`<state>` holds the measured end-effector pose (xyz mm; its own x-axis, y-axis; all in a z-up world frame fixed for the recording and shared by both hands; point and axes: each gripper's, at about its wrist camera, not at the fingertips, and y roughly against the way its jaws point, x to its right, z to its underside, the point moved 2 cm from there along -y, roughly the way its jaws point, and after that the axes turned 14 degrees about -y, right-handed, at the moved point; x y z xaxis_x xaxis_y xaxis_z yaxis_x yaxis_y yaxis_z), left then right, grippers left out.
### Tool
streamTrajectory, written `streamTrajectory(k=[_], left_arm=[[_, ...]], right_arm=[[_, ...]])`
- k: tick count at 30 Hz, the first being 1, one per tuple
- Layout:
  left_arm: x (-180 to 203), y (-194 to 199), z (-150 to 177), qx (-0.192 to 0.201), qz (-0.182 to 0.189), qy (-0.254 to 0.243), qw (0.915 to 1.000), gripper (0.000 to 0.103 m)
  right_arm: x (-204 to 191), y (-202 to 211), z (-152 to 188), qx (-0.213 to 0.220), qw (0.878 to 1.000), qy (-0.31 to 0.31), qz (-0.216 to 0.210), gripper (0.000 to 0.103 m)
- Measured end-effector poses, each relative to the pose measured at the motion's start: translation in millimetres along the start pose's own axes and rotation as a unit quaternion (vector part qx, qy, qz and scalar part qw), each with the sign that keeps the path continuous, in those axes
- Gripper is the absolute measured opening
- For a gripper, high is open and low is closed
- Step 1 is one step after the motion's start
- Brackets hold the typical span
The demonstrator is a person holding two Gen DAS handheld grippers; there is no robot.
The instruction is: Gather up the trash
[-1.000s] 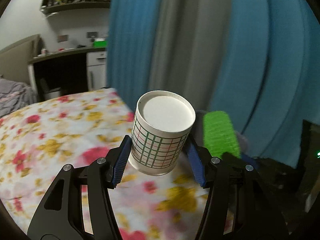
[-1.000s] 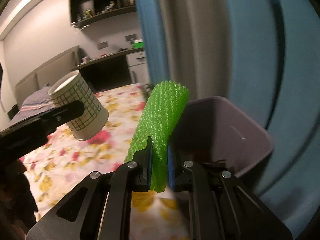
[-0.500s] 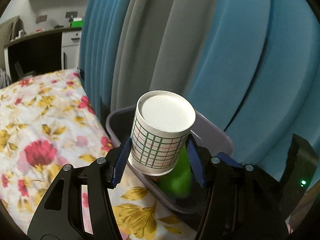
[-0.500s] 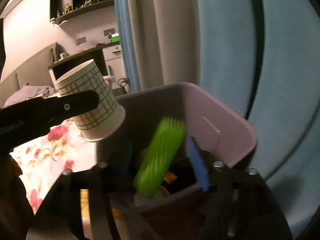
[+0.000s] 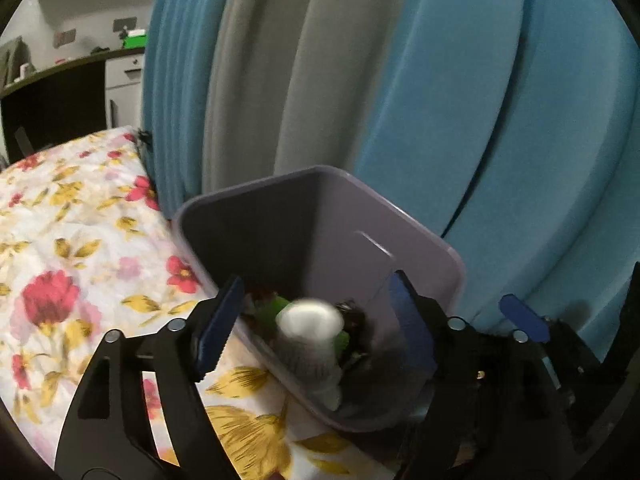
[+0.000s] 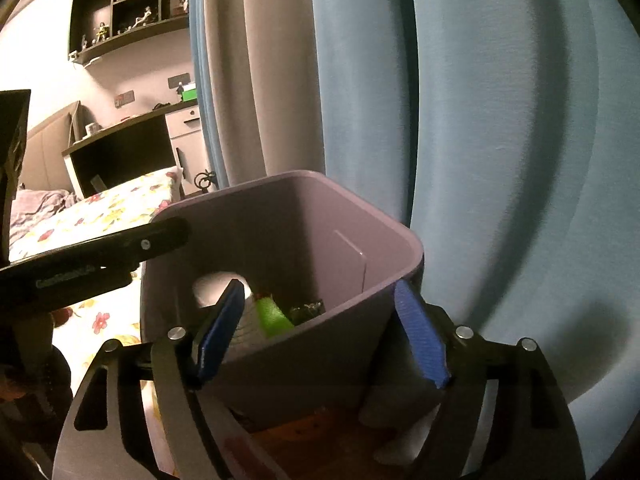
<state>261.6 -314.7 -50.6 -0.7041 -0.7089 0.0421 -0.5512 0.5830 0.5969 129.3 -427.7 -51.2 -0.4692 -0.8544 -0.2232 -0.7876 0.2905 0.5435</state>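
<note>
Purple bin (image 5: 420, 248) between floral bedspread (image 5: 80, 248), blue curtain (image 5: 520, 120).

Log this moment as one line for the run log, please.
step: drop trash | left gripper: just opened, empty | right gripper: just opened, empty | cup: in bin | green foam: in bin

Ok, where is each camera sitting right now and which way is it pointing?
Left wrist: on the left gripper, looking forward and down into the bin beside the floral bed; both its open fingers show, plus part of the right gripper.
Right wrist: on the right gripper, facing the bin and curtain; its open fingers show, with the left gripper reaching in.
Shared: bin, cup, green foam, bed, curtain.
</note>
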Motion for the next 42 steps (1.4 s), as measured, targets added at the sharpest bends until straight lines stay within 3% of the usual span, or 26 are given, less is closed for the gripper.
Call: streamTrajectory(k=[5,9,12,15,20,31,42], left_arm=[[-12,38,12,0.014,-0.076,-0.008,0.997,0.088],[-22,88,34,0.031,-0.155,-0.017,0.9872,0.097],[-27,124,53,0.039,-0.205,-0.012,0.9779,0.097],[-33,155,73,0.024,-0.23,-0.001,0.9728,0.097],[-37,198,102,0.012,-0.256,0.011,0.9666,0.097],[-42,272,145,0.038,-0.309,0.032,0.9496,0.097],[-57,307,172,0.055,-0.288,0.083,0.9524,0.097]], right_arm=[[-14,14,2,0.011,1.0,0.013,-0.012,0.087],[-31,27,10,0.015,0.999,0.03,-0.025,0.09],[-48,41,17,0.024,0.998,0.043,-0.035,0.096],[-65,57,24,0.035,0.997,0.052,-0.049,0.097],[-94,86,37,0.042,0.994,0.069,-0.074,0.097],[-132,137,63,0.065,0.989,0.084,-0.1,0.097],[-158,172,79,0.078,0.985,0.105,-0.112,0.097]])
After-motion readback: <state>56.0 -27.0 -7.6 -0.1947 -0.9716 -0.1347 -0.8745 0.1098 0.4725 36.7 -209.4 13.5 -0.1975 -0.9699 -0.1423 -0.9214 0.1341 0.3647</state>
